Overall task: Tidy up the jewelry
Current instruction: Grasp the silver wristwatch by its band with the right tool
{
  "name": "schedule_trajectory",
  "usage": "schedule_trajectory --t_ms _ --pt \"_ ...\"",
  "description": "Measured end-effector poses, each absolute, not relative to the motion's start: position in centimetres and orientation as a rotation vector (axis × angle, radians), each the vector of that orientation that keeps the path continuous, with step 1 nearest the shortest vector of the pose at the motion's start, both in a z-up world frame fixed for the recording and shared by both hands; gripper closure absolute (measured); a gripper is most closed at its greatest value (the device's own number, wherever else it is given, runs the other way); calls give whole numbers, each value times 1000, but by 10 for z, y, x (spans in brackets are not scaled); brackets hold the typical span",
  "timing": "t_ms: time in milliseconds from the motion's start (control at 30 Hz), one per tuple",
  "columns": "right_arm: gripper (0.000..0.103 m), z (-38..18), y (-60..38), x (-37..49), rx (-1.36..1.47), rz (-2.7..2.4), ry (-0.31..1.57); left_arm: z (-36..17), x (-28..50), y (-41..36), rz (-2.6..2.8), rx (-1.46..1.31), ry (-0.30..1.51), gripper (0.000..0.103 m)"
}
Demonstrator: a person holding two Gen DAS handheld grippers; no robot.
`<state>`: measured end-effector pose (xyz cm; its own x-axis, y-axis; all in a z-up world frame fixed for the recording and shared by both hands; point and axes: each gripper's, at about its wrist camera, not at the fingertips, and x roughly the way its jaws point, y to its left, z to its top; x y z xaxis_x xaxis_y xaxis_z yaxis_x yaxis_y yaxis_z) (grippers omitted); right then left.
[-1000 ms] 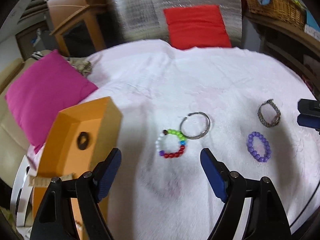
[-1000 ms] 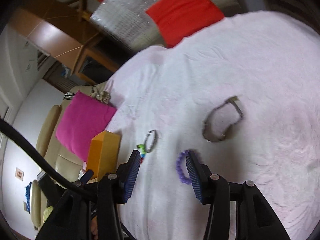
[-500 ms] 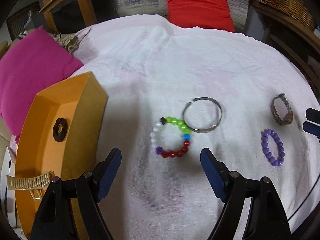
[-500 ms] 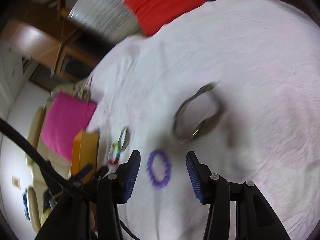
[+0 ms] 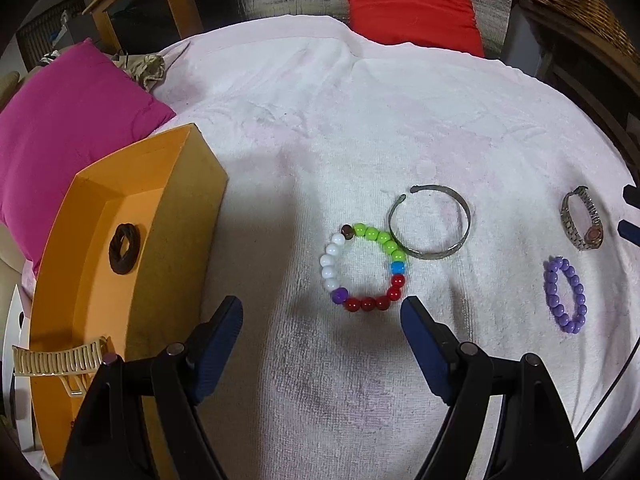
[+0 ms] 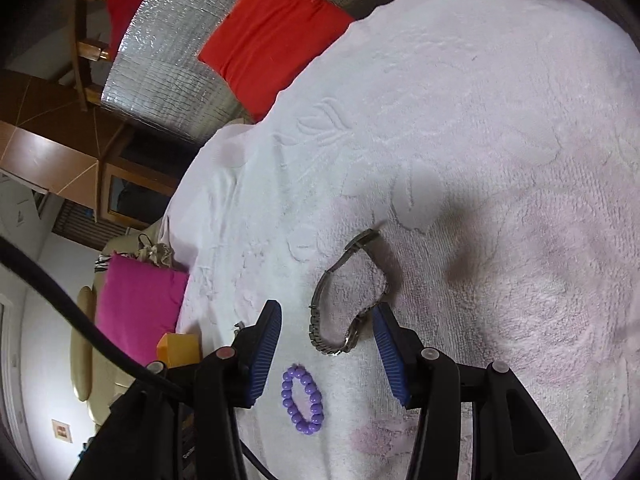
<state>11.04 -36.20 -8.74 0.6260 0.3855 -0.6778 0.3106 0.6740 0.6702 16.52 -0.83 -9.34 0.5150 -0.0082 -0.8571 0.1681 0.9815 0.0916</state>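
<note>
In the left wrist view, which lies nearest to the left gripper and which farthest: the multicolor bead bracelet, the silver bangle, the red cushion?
Measured from the left gripper:
1. Multicolor bead bracelet, on the towel just ahead of the fingertips.
2. Silver bangle, behind the bracelet to the right, touching its green beads.
3. Red cushion, at the far edge, beyond the towel.

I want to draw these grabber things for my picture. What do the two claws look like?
Both look alike. The left claw has black plastic arms with small round bolts and two dark blue fingers. The right claw has the same black frame, and its blue pads are ribbed with fine grooves. A thick black cable curves past it.
</note>
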Motion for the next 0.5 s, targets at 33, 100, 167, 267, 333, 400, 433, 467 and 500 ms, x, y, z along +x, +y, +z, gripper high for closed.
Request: schedule_trajectory --t_ms 33,100,167,267,333,400,433,467,500 --pt "51 -88 -362 111 869 42 924 -93 165 -9 -105 175 1021 21" --pt "51 -92 -365 112 890 35 921 -94 164 -10 -112 186 1010 21" --pt "52 -94 -369 113 899 7 912 -95 162 -12 -119 191 1013 22" --pt "52 -98 -372 118 893 -16 917 -96 163 -11 -126 181 1023 22" --pt "52 -101 -370 125 868 -31 928 -95 164 -8 -138 156 1031 22" --pt "52 -101 -367 131 814 -63 944 -95 165 -6 -142 141 1032 21" --pt "52 -101 -366 134 790 -66 949 -95 165 -6 -140 139 1033 22" --pt "52 -101 -364 137 765 -63 954 -96 166 -5 -136 138 1037 21" --pt "52 -100 -362 140 737 -64 956 -97 167 -4 -134 136 1043 21"
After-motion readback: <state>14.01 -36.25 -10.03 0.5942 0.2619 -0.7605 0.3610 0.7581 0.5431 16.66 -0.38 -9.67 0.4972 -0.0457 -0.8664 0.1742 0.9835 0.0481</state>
